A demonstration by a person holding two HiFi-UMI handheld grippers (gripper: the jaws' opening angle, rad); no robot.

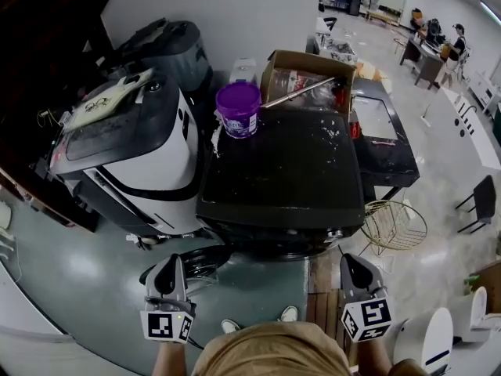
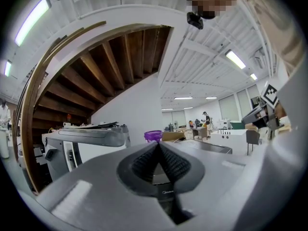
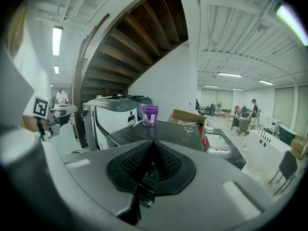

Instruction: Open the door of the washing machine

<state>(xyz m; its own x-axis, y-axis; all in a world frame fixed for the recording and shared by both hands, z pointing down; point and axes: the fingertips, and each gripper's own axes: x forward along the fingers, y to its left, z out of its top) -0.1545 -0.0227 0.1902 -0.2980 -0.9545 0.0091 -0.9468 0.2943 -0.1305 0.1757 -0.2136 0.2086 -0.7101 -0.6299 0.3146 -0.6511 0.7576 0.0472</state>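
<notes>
The black washing machine [image 1: 290, 171] stands in front of me, its flat dark top spattered with white. A purple bucket [image 1: 238, 108] sits on the top's far left corner. A round dark door part [image 1: 196, 261] shows below the machine's front edge at the left; I cannot tell how far it stands out. My left gripper [image 1: 167, 266] hangs near it and my right gripper [image 1: 352, 261] is off the front right corner. Both are shut and hold nothing. The left gripper [image 2: 158, 144] and right gripper [image 3: 153, 142] both look over the machine [image 3: 159, 131] to the bucket [image 3: 149, 115].
A white and black machine [image 1: 133, 147] stands close on the left. Behind are a cardboard box [image 1: 305, 73] and a dark table [image 1: 387, 143] on the right. A gold wire basket [image 1: 393, 225] sits on the floor at the right. My shoes [image 1: 227, 326] show below.
</notes>
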